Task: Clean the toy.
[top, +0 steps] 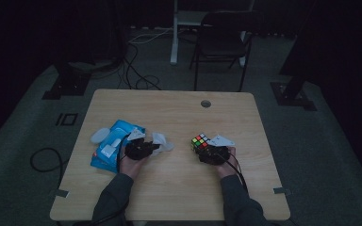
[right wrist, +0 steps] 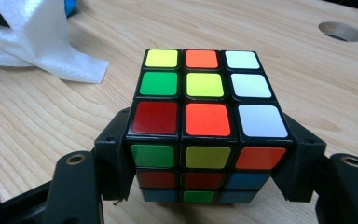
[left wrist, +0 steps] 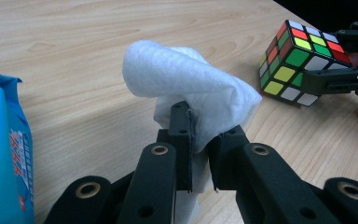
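Scrambled cube (right wrist: 205, 126) — clamped in right hand-held gripper (right wrist: 205, 172); left hand-held gripper (left wrist: 200, 140) pinches crumpled white wipe (left wrist: 186, 84).

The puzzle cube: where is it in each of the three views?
High view: the puzzle cube sits right of centre, at the right gripper.
Left gripper view: upper right.
Right gripper view: centre, clamped between the jaws.
Shared landmark: the white wipe.
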